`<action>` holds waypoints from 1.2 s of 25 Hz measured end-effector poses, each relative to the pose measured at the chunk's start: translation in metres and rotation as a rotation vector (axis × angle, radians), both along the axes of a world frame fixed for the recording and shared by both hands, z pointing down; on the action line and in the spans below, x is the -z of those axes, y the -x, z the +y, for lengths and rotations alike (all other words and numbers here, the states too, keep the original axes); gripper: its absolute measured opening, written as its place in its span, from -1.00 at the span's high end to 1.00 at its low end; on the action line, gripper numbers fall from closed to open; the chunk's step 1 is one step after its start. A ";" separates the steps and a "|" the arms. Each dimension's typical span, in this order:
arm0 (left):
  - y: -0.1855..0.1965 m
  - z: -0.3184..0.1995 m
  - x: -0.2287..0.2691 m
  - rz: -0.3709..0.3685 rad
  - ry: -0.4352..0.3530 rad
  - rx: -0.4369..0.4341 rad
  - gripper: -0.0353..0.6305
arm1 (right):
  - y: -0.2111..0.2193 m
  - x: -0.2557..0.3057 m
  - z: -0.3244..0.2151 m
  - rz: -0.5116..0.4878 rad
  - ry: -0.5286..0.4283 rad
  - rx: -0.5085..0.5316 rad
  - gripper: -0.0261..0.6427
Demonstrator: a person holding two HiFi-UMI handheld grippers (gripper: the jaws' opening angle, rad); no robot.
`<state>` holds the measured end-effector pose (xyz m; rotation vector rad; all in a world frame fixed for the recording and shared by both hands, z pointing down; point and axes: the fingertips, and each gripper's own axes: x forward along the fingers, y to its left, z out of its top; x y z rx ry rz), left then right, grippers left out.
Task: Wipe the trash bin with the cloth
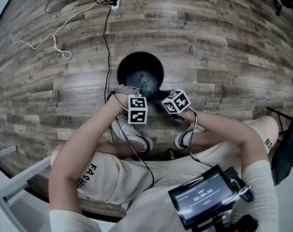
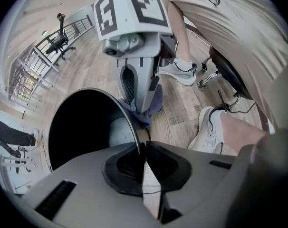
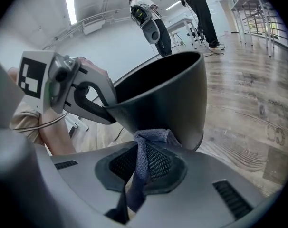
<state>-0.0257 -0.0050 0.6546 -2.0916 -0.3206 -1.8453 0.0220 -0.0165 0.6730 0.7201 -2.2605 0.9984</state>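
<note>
Nearest the lens, at the lower right of the head view: a small lit screen [image 1: 204, 196] on a mount at the person's chest. Beyond the knees and a pair of white shoes [image 1: 134, 137], on the wood-plank floor [image 1: 219, 42]: the black trash bin [image 1: 121, 64], round mouth up, just ahead of the toes. At its near rim, both tools side by side, marker cubes almost touching. On the left gripper [image 2: 143, 152], pointed straight down: jaws closed on the thin rim of the bin, one pad inside the wall and one outside. On the right gripper [image 3: 146, 156], angled down toward the bin from the person's side: jaws pinched tight on a grey-blue cloth [image 3: 151, 137] (a bunched fold above the pads, a tail hanging below). Cloth bunched against the outer wall just under the rim, right beside the spot clamped by the other tool. Inside the bin, a pale, smudged bottom. Farther off on the floor, loose cables [image 1: 54, 40] and a white power strip [image 1: 115, 0].
</note>
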 end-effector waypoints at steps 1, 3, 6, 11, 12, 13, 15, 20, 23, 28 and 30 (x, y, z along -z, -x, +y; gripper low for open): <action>0.000 0.000 0.000 0.001 0.002 0.001 0.81 | 0.000 -0.007 0.000 0.012 0.004 0.004 0.82; -0.001 0.000 0.000 0.003 0.003 0.002 0.81 | -0.001 -0.023 -0.001 0.034 0.012 0.007 0.82; -0.002 -0.001 0.000 0.004 0.004 0.003 0.81 | -0.004 -0.046 -0.003 0.071 0.025 0.008 0.82; 0.000 0.000 -0.001 0.005 0.005 0.000 0.81 | -0.006 -0.087 -0.005 0.132 0.045 -0.003 0.82; 0.000 0.002 -0.002 0.006 0.007 -0.001 0.81 | -0.007 -0.096 -0.004 0.144 0.049 -0.006 0.82; 0.000 0.003 -0.002 0.007 0.008 -0.002 0.81 | -0.007 -0.104 -0.003 0.158 0.051 -0.007 0.82; -0.001 0.003 -0.003 0.009 0.007 -0.002 0.81 | -0.009 -0.117 -0.005 0.193 0.050 -0.005 0.82; -0.001 -0.001 -0.002 0.007 -0.001 -0.004 0.81 | -0.013 -0.146 -0.012 0.269 0.057 -0.017 0.82; -0.002 -0.001 -0.002 0.004 0.007 0.003 0.81 | -0.014 -0.150 -0.010 0.269 0.087 -0.057 0.82; -0.002 0.000 -0.002 0.002 0.014 0.032 0.81 | -0.014 -0.112 0.007 0.217 0.124 -0.024 0.82; -0.001 -0.001 -0.003 -0.006 0.016 0.053 0.81 | -0.014 -0.089 0.015 0.183 0.115 0.014 0.82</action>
